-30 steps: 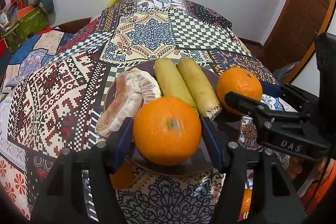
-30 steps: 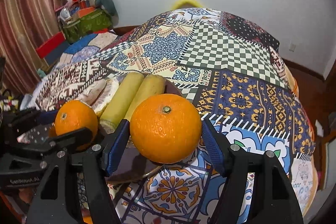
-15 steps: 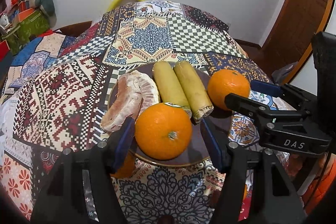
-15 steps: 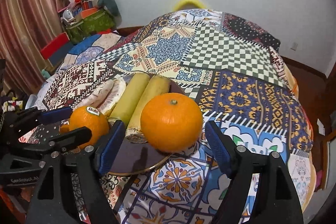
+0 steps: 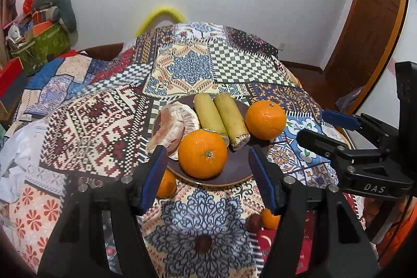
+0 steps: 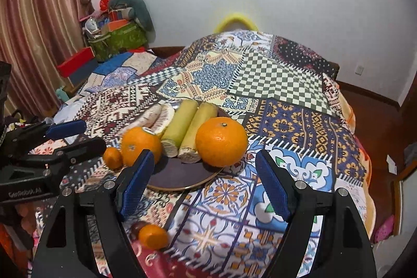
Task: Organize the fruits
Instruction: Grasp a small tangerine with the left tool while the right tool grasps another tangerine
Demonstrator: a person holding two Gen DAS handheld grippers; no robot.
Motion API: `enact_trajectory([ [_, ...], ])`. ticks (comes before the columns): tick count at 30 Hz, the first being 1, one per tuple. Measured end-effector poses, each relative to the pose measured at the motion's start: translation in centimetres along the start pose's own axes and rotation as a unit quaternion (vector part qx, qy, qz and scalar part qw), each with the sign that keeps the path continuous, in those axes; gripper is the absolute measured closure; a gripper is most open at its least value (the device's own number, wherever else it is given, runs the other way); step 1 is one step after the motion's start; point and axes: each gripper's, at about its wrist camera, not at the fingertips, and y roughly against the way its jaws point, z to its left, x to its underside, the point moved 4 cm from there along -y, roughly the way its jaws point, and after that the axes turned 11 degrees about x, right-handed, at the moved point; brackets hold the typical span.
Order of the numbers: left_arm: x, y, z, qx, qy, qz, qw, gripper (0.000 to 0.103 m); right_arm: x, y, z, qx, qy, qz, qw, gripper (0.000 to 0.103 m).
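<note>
A dark round plate (image 5: 234, 171) (image 6: 177, 173) on the patterned tablecloth holds two oranges, two yellow-green stalk pieces (image 5: 220, 116) (image 6: 186, 129) and a peeled pomelo (image 5: 173, 125) (image 6: 153, 119). The near-left orange (image 5: 202, 153) (image 6: 140, 145) lies in front of my left gripper (image 5: 208, 179), which is open and empty. The right orange (image 5: 265, 119) (image 6: 221, 145) sits at the plate's right rim in front of my right gripper (image 6: 206, 186), also open and empty. Each gripper shows in the other's view (image 5: 336, 132) (image 6: 75, 137).
Small mandarins lie on the cloth beside the plate (image 5: 165, 185) (image 6: 112, 158) and nearer me (image 5: 271, 218) (image 6: 153, 236), with dark round fruits (image 5: 203, 244) (image 5: 254, 222). Boxes and a green bag (image 6: 117, 41) stand at the back left. A wooden door (image 5: 372, 25) is at right.
Both grippers have let go of their oranges onto the plate, opened, and pulled back and up away from it.
</note>
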Motion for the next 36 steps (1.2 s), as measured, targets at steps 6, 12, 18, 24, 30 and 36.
enact_trajectory([
  [6,0.7,3.0,-0.5,-0.007,-0.004,-0.016,0.9998,0.038,0.6,2.7,0.7,0.001,0.001,-0.015,1.000,0.026],
  [12,2.4,4.5,-0.2,-0.012,0.008,-0.013,0.9998,0.038,2.3,3.9,1.7,-0.001,0.010,-0.011,1.000,0.026],
  [18,4.5,4.8,0.2,-0.019,0.014,0.001,0.9997,0.038,4.6,4.0,2.5,-0.009,0.015,0.003,1.000,0.026],
  [24,7.1,4.3,0.6,-0.022,0.019,0.022,0.9993,0.038,6.9,3.1,3.3,-0.008,0.025,0.028,0.999,0.026],
  [30,8.9,3.4,1.3,-0.021,0.026,0.036,0.9988,0.038,8.7,1.8,3.9,-0.011,0.024,0.053,0.998,0.028],
  [36,10.2,2.4,1.7,-0.013,0.029,0.048,0.9983,0.041,9.6,0.1,4.5,-0.025,0.023,0.082,0.996,0.047],
])
